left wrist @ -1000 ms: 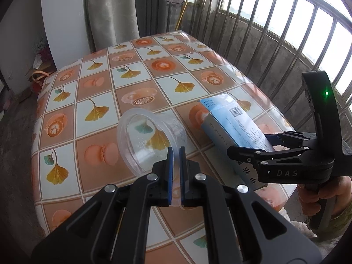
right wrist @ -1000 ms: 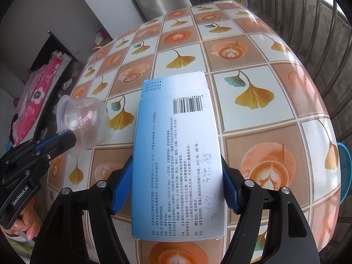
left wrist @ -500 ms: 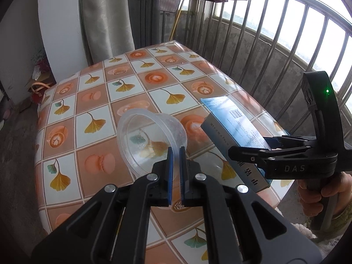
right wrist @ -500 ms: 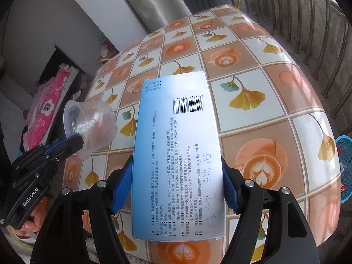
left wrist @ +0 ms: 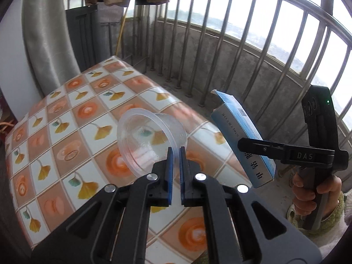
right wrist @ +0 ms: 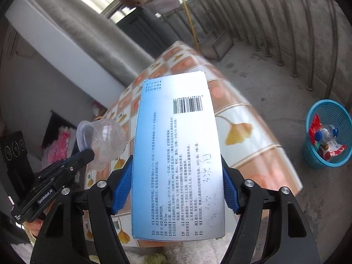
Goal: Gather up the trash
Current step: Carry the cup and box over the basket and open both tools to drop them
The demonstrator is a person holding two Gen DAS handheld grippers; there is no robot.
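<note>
My left gripper (left wrist: 175, 154) is shut on the rim of a clear plastic cup (left wrist: 149, 140) and holds it in the air above the table. The cup also shows in the right wrist view (right wrist: 103, 143), with the left gripper (right wrist: 88, 154) below it. My right gripper (right wrist: 176, 184) is shut on a blue medicine box (right wrist: 178, 154), held flat with its barcode side up. In the left wrist view the box (left wrist: 242, 136) is tilted at the right, clamped by the right gripper (left wrist: 253, 143).
A table with a ginkgo-leaf tile cloth (left wrist: 72, 127) lies below both grippers. A blue waste basket (right wrist: 325, 136) with a bottle and wrappers stands on the concrete floor to the right. A metal railing (left wrist: 253, 50) runs behind.
Both grippers have risen and swung right, away from the table, each still holding its item. The waste basket has come into the right wrist view.
</note>
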